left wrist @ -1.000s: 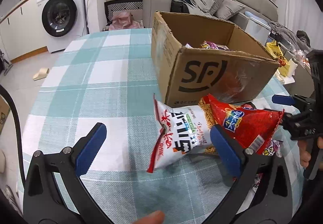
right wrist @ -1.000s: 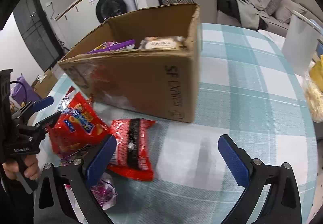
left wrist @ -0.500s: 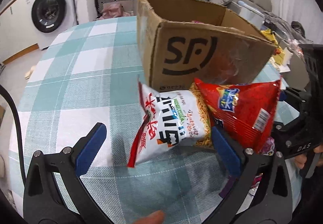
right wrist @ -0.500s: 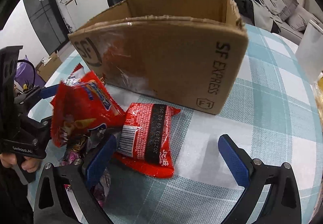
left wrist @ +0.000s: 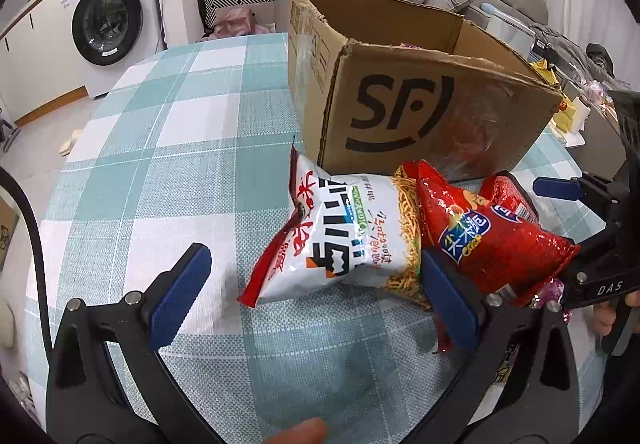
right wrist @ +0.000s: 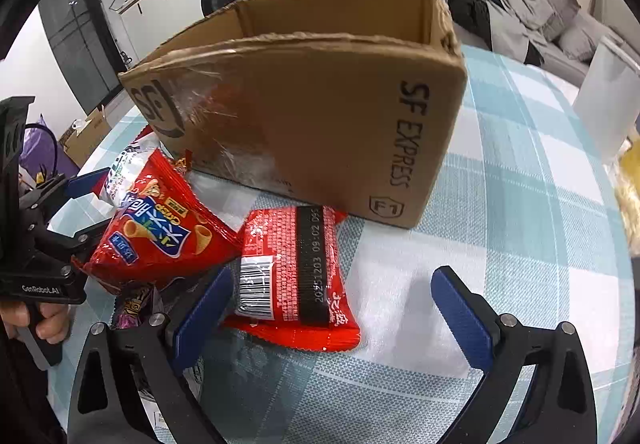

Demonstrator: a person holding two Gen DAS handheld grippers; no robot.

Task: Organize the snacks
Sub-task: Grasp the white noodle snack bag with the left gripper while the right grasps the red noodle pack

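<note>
Grippers low over table — left gripper [left wrist: 316,296] agape, right gripper [right wrist: 332,310] agape

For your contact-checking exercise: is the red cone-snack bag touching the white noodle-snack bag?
Touching. The left wrist view shows the red cone-snack bag overlapping the white noodle-snack bag's right end, with no gap.

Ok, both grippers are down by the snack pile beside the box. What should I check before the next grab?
1. Left gripper open: ok.
2. Right gripper open: ok.
3. White noodle bag free to lift alone: not ok, the red cone-snack bag overlaps its end.
4. Flat red packet centred between the right fingers: not ok, it sits by the left finger.
5. Cardboard box top open: ok.
6. Room left inside the box: cannot tell.
</note>
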